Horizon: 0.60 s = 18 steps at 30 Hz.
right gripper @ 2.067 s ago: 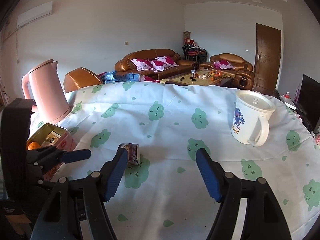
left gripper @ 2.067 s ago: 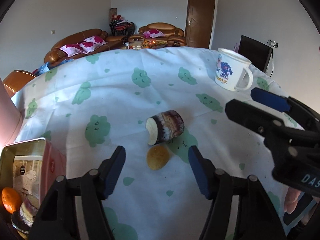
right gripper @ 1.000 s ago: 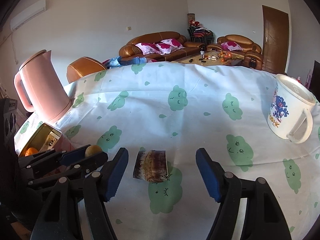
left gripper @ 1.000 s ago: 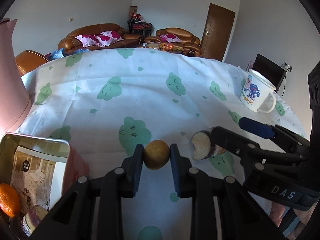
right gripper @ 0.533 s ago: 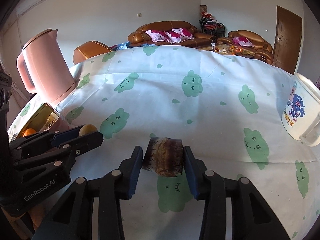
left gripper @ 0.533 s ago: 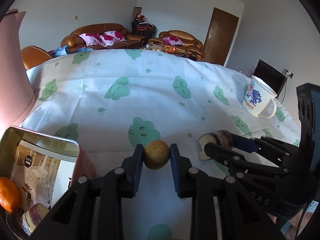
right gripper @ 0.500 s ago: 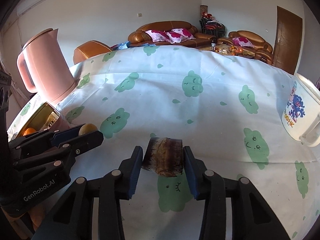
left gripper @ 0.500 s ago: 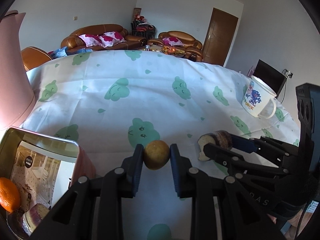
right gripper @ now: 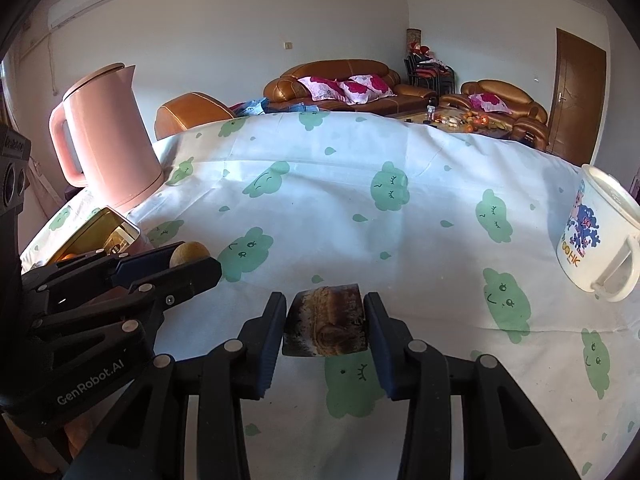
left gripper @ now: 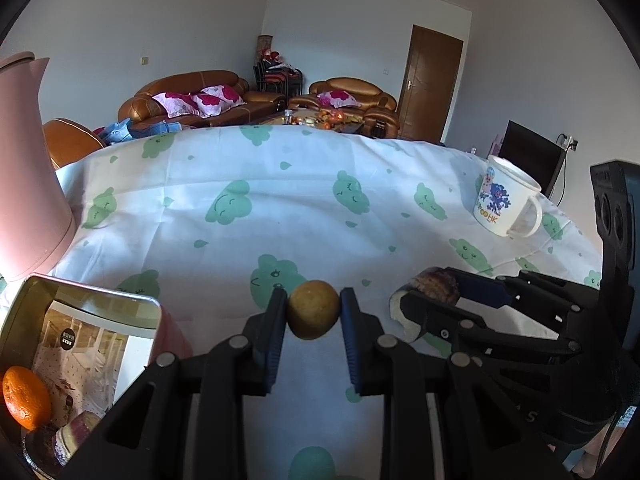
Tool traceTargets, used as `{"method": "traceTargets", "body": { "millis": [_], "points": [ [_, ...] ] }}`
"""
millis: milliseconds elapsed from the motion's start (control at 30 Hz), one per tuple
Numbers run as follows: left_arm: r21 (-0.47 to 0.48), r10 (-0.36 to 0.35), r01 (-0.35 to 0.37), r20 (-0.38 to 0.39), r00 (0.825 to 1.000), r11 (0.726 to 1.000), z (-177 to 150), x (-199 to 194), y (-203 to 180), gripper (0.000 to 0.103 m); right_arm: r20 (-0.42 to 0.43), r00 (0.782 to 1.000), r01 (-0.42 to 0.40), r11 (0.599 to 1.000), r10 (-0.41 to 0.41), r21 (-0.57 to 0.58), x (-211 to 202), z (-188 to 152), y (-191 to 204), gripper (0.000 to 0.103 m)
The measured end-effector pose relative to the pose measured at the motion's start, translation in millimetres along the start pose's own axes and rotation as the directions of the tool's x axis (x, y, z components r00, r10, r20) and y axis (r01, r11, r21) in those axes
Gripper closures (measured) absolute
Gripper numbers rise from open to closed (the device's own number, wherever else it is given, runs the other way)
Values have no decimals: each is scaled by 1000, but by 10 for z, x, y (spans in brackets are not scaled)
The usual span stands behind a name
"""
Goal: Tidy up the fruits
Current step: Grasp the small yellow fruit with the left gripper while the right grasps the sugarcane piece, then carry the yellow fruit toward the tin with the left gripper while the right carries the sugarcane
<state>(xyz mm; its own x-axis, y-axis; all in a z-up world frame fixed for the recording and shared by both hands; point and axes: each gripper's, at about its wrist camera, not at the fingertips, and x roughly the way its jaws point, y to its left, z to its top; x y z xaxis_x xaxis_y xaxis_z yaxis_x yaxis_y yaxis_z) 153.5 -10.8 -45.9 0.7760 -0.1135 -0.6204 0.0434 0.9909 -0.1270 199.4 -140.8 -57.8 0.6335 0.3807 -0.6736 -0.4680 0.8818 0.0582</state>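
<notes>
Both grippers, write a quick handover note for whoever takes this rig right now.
Left gripper: shut on the small round yellow-brown fruit, apparently lifted off the cloud-print tablecloth.
Right gripper: shut on the short purple-brown cut fruit chunk, low over the cloth.
Open metal tin sits at the left gripper's left, beside the pink kettle; it already holds an orange and another purple-skinned cut piece.
Done: both loose fruits grasped.
Left: probably carry each to the tin and release, one at a time; the white cartoon mug stays out of it.
</notes>
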Motion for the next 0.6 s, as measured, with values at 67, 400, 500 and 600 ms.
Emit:
{"method": "traceTargets", "body": {
  "millis": [67, 400, 500, 600],
  "points": [
    [4, 3, -3, 8, 1000, 1000, -4, -15, -9, 75, 9, 1000, 2, 1000, -2, 0, -13, -2, 0, 61],
    [40, 23, -26, 59, 998, 999, -12, -110, -70, 75, 70, 998, -3, 1000, 3, -3, -134, -14, 7, 61],
    [43, 29, -32, 77, 997, 999, -15, -139, -73, 75, 92, 996, -4, 1000, 4, -1, -176, -20, 3, 61],
    [46, 31, -36, 92, 995, 998, -17, -166, -82, 75, 118, 993, -6, 1000, 6, 2, -223, -26, -2, 61]
  ]
}}
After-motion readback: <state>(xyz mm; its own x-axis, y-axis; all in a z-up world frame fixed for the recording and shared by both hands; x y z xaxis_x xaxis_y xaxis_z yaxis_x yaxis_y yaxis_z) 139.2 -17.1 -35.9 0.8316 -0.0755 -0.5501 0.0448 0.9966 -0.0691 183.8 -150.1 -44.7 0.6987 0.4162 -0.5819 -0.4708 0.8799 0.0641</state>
